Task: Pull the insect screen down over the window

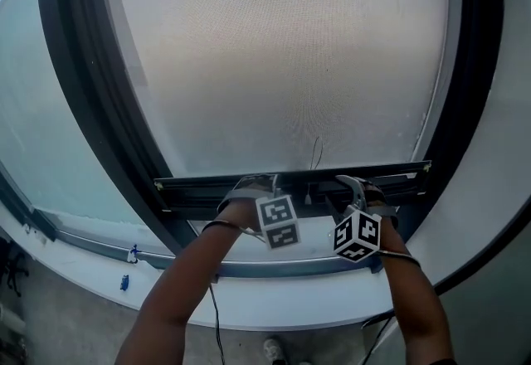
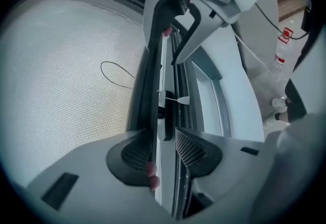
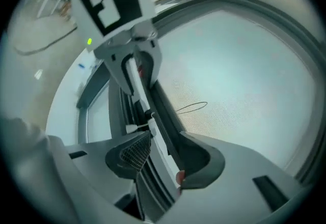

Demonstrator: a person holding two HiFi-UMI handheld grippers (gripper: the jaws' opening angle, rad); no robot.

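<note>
With your left gripper (image 1: 249,183) and right gripper (image 1: 353,183) both clamped on the insect screen's bottom bar (image 1: 195,187), low near the window sill (image 1: 274,305), pull by that stiff rail, since the light mesh (image 1: 282,65) would likely tear.

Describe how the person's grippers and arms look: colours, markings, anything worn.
The left gripper and right gripper are light grey with dark mesh pads, each carrying a white cube of black square markers. Forearms bare; thin band on each wrist, thin cable trailing.
</note>
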